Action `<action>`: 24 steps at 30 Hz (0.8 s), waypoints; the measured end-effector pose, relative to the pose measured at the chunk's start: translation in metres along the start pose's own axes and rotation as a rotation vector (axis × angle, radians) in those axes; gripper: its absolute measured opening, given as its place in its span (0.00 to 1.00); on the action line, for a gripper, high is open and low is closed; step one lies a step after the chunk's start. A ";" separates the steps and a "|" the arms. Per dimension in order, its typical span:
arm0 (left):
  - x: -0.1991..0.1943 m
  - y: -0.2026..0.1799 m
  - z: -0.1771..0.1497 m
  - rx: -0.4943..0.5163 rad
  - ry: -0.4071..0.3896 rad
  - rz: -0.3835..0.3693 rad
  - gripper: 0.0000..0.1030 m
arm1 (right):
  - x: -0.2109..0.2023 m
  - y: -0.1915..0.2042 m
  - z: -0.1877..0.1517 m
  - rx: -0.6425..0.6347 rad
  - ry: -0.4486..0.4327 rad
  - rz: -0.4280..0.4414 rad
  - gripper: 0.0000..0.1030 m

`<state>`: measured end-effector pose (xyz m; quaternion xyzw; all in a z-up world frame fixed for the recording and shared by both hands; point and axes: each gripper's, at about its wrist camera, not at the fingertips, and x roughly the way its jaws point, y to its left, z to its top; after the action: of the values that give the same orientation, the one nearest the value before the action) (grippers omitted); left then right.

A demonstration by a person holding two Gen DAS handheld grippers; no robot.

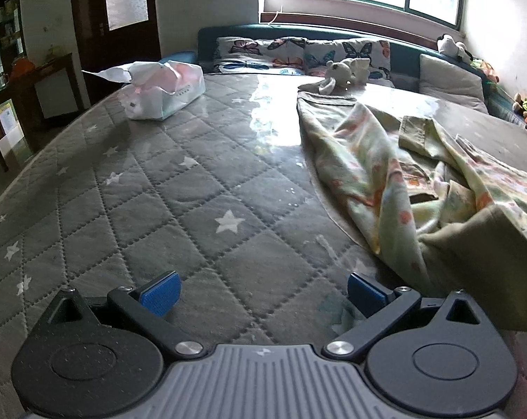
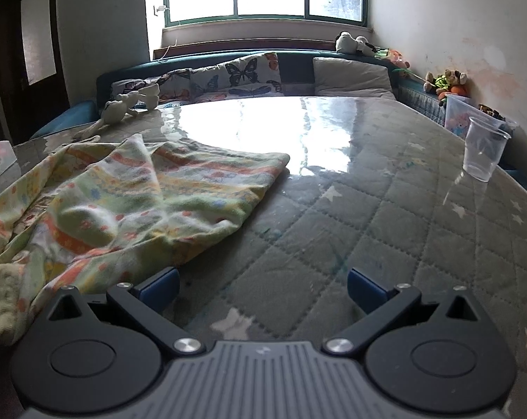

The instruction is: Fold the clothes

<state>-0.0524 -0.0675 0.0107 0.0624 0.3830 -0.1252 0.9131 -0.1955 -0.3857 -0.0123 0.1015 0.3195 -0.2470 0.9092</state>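
Quilted grey table cover (image 1: 193, 202), stitched in diamonds with white stars and sealed under a glossy clear sheet, fills both views; a window glares off it toward the top of each frame.

Both grippers are spread wide with nothing between their blue ribbed pads. The left gripper (image 1: 263, 293) sits at the bottom centre of its view, over bare quilt, with the garment (image 1: 420, 181) crumpled along the right side of the frame. The right gripper (image 2: 263, 289) has the same garment (image 2: 123, 202) in the left half of its frame, a hem edge just beside its left finger (image 2: 160, 288).

The cloth is soft, thin cotton, pale green with orange and yellow print, bunched in loose ridges with an olive lining showing at the lower right of the left view.

Risks, as I judge them: the slick sheet may let the cloth slide instead of creasing, and a pinch into a bunched ridge could take several layers at once. A wide sweep at the right of the right view could topple the light plastic cup (image 2: 485, 153).
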 end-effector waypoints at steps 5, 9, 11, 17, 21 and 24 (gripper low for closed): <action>-0.002 -0.006 -0.003 0.025 0.006 -0.007 1.00 | -0.016 0.010 -0.004 -0.015 -0.023 0.013 1.00; -0.003 -0.009 -0.005 0.042 0.008 -0.007 1.00 | -0.030 0.020 -0.007 -0.038 -0.033 0.028 1.00; -0.005 -0.010 -0.006 0.047 0.008 -0.009 1.00 | -0.036 0.024 -0.008 -0.040 -0.037 0.039 1.00; -0.009 -0.010 -0.009 0.055 0.008 -0.011 1.00 | -0.050 0.034 -0.013 -0.037 -0.027 0.059 1.00; -0.013 -0.010 -0.012 0.063 0.006 -0.018 1.00 | -0.057 0.043 -0.018 -0.042 -0.018 0.076 1.00; -0.016 -0.011 -0.015 0.074 0.005 -0.020 1.00 | -0.061 0.049 -0.021 -0.050 -0.012 0.086 1.00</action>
<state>-0.0763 -0.0717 0.0119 0.0925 0.3809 -0.1482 0.9080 -0.2226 -0.3129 0.0114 0.0910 0.3156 -0.2001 0.9231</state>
